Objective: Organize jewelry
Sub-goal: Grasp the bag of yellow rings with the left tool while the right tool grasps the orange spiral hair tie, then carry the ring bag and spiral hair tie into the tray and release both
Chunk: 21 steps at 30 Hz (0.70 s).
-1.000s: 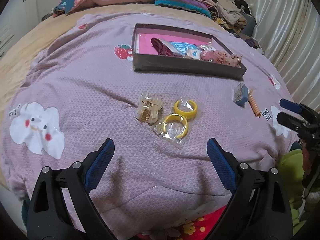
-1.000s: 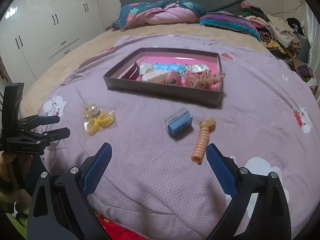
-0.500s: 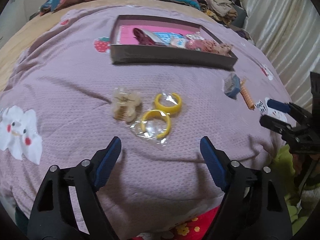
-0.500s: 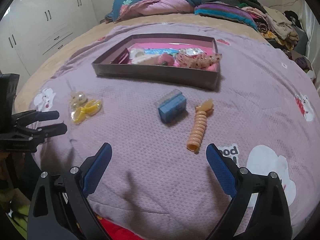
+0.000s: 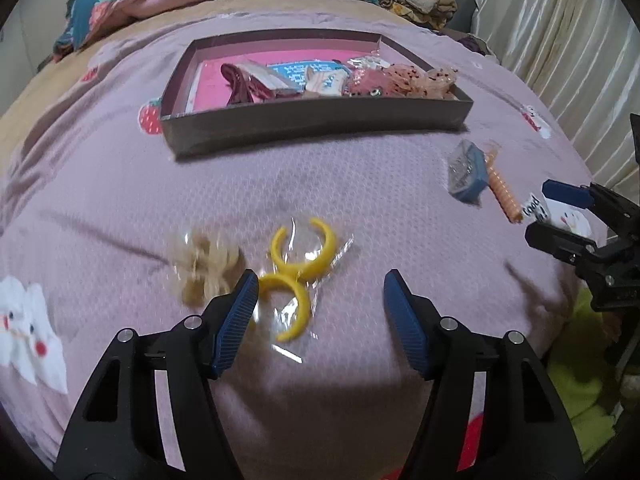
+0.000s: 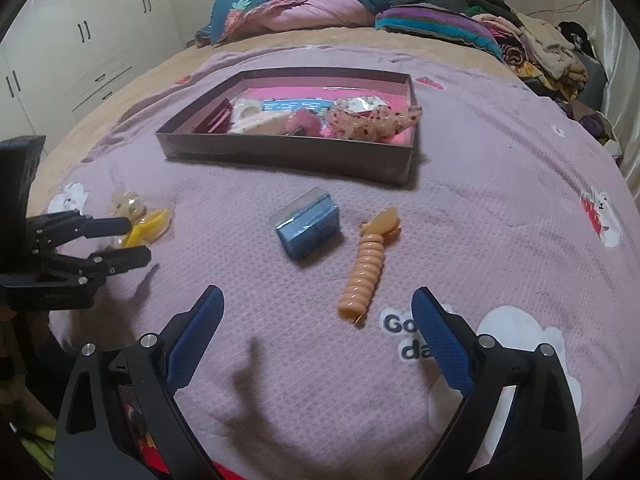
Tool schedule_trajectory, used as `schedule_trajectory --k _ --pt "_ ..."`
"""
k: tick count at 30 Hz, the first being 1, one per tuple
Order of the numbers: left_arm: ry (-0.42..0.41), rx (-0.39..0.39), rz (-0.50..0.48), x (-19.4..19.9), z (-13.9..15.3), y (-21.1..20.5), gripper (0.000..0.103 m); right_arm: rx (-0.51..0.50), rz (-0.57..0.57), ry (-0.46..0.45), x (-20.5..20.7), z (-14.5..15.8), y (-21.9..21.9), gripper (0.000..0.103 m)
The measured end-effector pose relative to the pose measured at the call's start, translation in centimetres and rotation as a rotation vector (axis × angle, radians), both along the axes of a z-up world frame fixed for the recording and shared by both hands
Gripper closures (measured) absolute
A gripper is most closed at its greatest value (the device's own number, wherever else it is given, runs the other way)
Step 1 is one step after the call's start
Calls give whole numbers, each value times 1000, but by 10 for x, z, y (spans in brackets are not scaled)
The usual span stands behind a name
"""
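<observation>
Two yellow bangles in clear wrap (image 5: 298,276) lie on the purple bedspread, a beige hair claw (image 5: 204,266) beside them on the left. My left gripper (image 5: 322,312) is open, low over the bangles, its left finger at the nearer bangle. A blue packet (image 6: 308,224) and an orange spiral hair tie (image 6: 366,268) lie ahead of my right gripper (image 6: 318,336), which is open and empty. The brown tray (image 5: 316,122) with a pink floor holds several accessories.
Folded bedding and clothes (image 6: 432,24) are piled at the head of the bed. White wardrobes (image 6: 72,48) stand on the left, a curtain (image 5: 560,40) on the right. The bed's front edge is close below both grippers.
My left gripper has moved forward and down towards the yellow bangles. My right gripper has moved forward towards the blue packet and the spiral tie. Both stay open.
</observation>
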State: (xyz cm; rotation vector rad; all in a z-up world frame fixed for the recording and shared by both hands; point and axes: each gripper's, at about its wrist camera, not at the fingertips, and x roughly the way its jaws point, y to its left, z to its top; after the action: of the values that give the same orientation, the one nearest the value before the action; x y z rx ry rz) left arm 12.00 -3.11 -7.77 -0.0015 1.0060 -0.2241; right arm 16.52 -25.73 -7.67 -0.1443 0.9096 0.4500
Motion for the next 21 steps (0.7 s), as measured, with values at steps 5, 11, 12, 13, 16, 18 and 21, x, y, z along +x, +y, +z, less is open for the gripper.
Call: schedule_trajectory --k 5,11,12,13,16,18,21 --pt "10 32 -2 13 -4 -4 61 -26 -15 24 13 -12 -2 25" --pt "20 66 -19 22 -8 -11 64 -63 -47 70 31 -31 -4 53" --pt "21 65 -19 23 -8 -11 65 -62 -51 70 33 -32 -4 55" --pt "23 63 -18 24 -9 -10 65 -64 -56 66 36 -33 -5 60" --pt "28 56 -16 26 -8 -9 67 -65 -68 53 43 -34 -6 78" --pt "29 58 -16 26 -8 -10 68 -57 -76 49 46 -35 -8 85" --pt "31 42 -12 26 -4 -10 69 -35 -83 47 49 -32 -13 86"
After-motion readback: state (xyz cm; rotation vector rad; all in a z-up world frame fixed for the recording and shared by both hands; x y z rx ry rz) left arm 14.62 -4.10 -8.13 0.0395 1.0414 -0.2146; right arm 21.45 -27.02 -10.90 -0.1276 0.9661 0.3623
